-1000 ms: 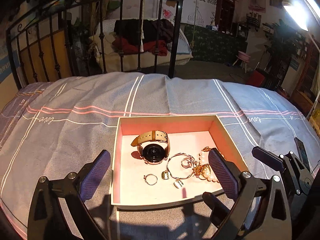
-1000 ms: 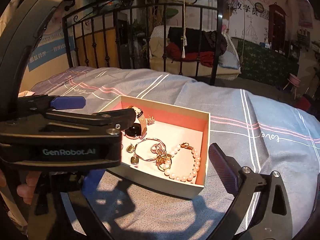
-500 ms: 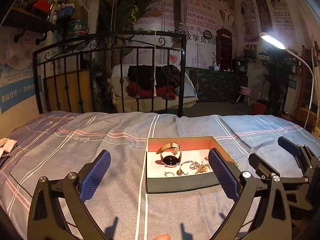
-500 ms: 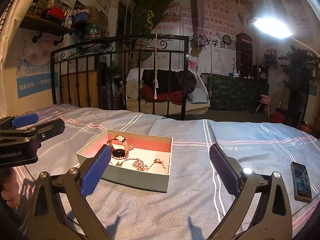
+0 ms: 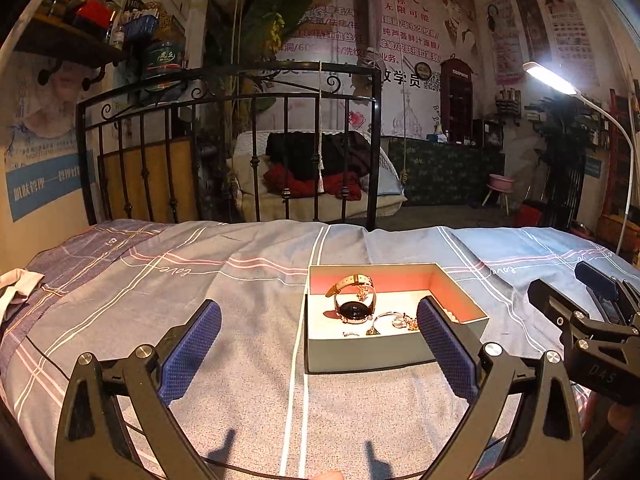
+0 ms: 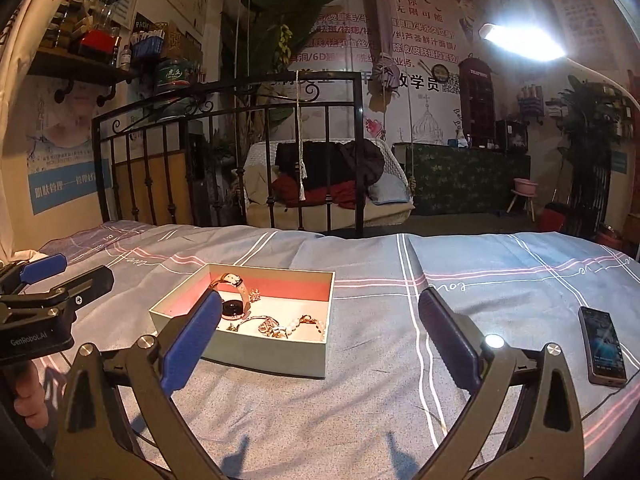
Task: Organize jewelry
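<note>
Both jaws gape wide and hold nothing: my left gripper (image 5: 318, 342) and right gripper (image 6: 320, 330) hover above the bed (image 5: 160, 300). All jewelry I can see (watch (image 5: 354, 308), bracelets) lies in the box (image 6: 276, 350); sorting looks finished.

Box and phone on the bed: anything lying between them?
Nothing. In the right wrist view only bare striped bedspread lies between the box and the phone; the right gripper finger crosses it only in the foreground.
</note>
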{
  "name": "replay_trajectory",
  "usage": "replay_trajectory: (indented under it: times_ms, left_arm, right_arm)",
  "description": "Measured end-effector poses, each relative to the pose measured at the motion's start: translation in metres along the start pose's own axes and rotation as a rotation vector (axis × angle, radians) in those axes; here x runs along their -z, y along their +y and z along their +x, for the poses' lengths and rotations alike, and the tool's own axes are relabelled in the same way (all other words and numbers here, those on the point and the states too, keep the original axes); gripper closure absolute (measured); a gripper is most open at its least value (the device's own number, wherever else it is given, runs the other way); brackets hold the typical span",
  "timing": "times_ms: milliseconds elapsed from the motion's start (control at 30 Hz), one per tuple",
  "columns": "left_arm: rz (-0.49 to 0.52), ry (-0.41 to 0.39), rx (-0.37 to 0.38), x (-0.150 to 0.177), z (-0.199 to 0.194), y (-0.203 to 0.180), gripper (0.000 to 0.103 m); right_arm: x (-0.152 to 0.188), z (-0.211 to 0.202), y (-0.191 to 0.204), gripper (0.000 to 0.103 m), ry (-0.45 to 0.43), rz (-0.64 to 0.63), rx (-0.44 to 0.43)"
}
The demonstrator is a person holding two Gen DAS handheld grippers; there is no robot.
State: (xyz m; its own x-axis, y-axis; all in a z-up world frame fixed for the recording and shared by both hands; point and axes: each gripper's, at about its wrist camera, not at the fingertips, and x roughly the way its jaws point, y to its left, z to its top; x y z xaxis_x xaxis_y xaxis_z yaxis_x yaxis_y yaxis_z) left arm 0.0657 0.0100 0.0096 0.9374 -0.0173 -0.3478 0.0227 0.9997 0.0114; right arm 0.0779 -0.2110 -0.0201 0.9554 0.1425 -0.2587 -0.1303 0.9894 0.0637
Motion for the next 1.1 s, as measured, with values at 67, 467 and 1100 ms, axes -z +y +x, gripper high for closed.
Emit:
replay_trajectory:
  times_ms: [67, 467, 1100]
  left_arm:
    - [-0.001, 0.004, 0.004, 0.0009, 0.0005, 0.0003, 0.007]
    - [0.006, 0.008, 0.007, 0.0035, 0.0008, -0.0027, 0.007]
    - [0.005, 0.03, 0.02, 0.0042, 0.0044, -0.0028, 0.007]
  right_arm:
    - [0.0004, -0.0003, -0.0002, 0.006, 0.001, -0.003, -0.001]
    - [0.0009, 0.0036, 0.0018, 0.006, 0.015, -0.006, -0.005]
    - [0.0053, 0.0082, 0.0055, 0.006, 0.034, -0.016, -0.013]
